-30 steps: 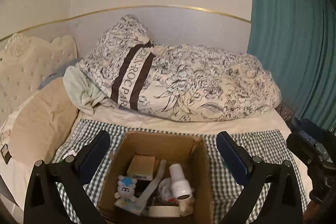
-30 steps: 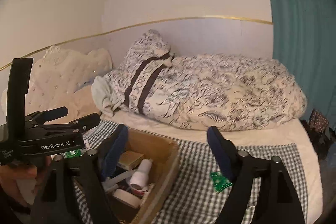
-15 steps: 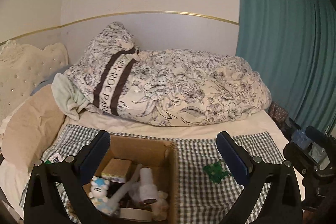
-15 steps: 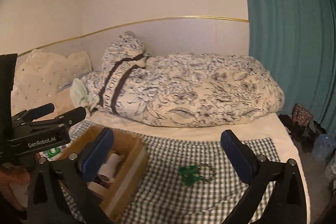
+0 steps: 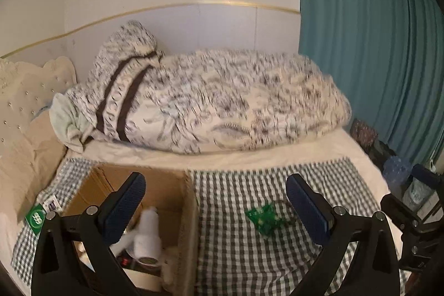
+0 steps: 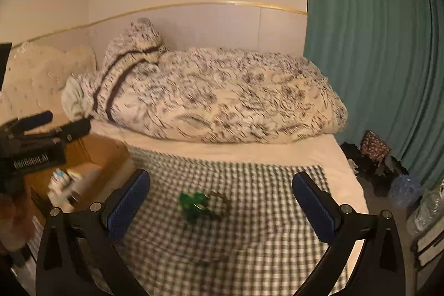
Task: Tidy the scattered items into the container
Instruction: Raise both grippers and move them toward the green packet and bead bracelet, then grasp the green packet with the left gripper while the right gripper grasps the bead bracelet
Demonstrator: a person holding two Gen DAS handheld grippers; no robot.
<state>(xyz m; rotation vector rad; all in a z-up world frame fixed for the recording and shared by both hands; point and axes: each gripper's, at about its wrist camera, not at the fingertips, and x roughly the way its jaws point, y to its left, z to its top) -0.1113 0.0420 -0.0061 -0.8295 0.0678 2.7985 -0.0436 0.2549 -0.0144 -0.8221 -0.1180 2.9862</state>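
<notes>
A cardboard box (image 5: pixel 188 201) stands on the checked cloth (image 5: pixel 236 254) on the bed, with a white bottle (image 5: pixel 147 235) and other small items inside. A green packet (image 5: pixel 263 217) lies on the cloth to the right of the box; it also shows in the right wrist view (image 6: pixel 195 205), ahead of and between my fingers. A green-and-white card (image 5: pixel 36 217) lies left of the box. My left gripper (image 5: pixel 216 208) is open and empty above the box's right edge. My right gripper (image 6: pixel 222 203) is open and empty above the cloth. The box also shows at the left in the right wrist view (image 6: pixel 111 154).
A rolled floral duvet (image 5: pixel 222 107) lies along the back of the bed against the wall. A beige pillow (image 5: pixel 30 151) and padded headboard (image 5: pixel 25 93) are at the left. A teal curtain (image 5: pixel 374 60) hangs at the right, with bags and bottles (image 6: pixel 402 185) on the floor.
Both views have swung to the right. The box has slid left in both views, and the green packet now sits nearer the middle between the right gripper's fingers. Both grippers stay open.
</notes>
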